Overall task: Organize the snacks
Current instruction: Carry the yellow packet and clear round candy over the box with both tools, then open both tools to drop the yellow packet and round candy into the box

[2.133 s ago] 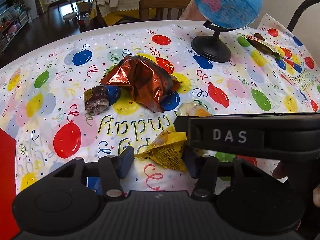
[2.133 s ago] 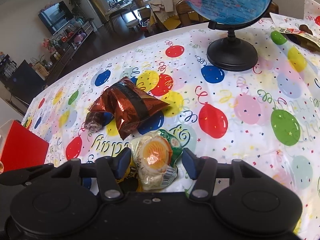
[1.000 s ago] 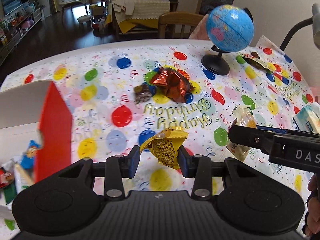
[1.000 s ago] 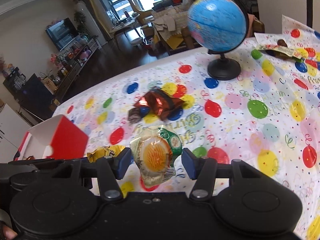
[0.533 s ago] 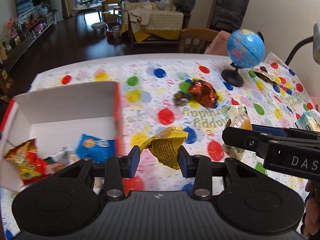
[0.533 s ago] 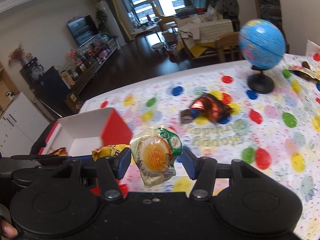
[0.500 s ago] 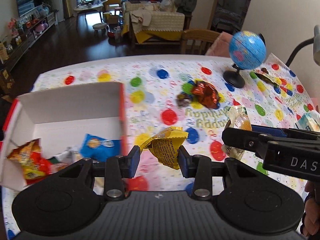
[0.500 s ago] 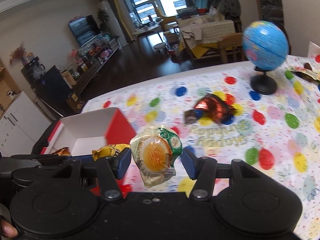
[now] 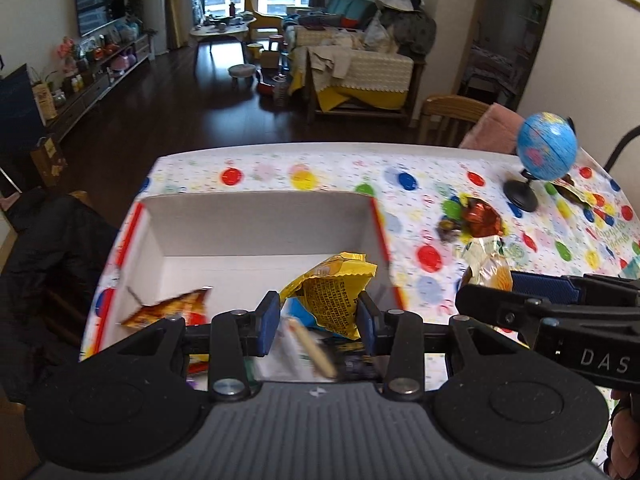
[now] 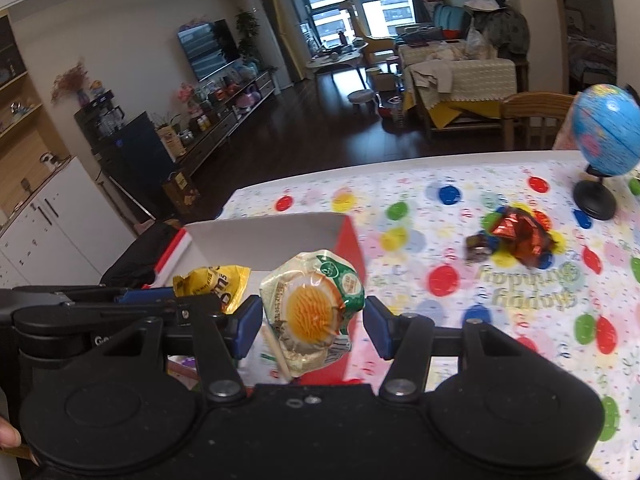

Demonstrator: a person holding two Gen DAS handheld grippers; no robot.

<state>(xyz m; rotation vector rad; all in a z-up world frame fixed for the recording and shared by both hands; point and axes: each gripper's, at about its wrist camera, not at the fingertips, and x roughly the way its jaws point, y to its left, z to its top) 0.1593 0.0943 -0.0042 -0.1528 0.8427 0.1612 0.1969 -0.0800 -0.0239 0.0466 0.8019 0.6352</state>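
Note:
My left gripper (image 9: 318, 316) is shut on a yellow snack packet (image 9: 332, 292) and holds it above the open red and white box (image 9: 256, 224); the packet also shows in the right wrist view (image 10: 212, 280). My right gripper (image 10: 312, 328) is shut on a clear round snack pack with an orange centre (image 10: 312, 308), held just right of the box (image 10: 264, 236); it also shows in the left wrist view (image 9: 486, 264). Several snacks lie in the box, among them an orange bag (image 9: 168, 308). A shiny red-brown bag (image 9: 480, 216) and a small dark packet (image 9: 446, 229) lie on the table.
A balloon-print tablecloth (image 9: 432, 280) covers the table. A blue globe (image 9: 546, 152) on a black stand is at the far right, with a wrapper (image 9: 576, 194) beside it. A wooden chair (image 9: 448, 118) stands behind the table. A dark coat (image 9: 48, 248) hangs left of the box.
Both grippers have moved left and higher with their snacks. The left one has gone from beside the box to over it. The loose snacks on the table now lie far right.

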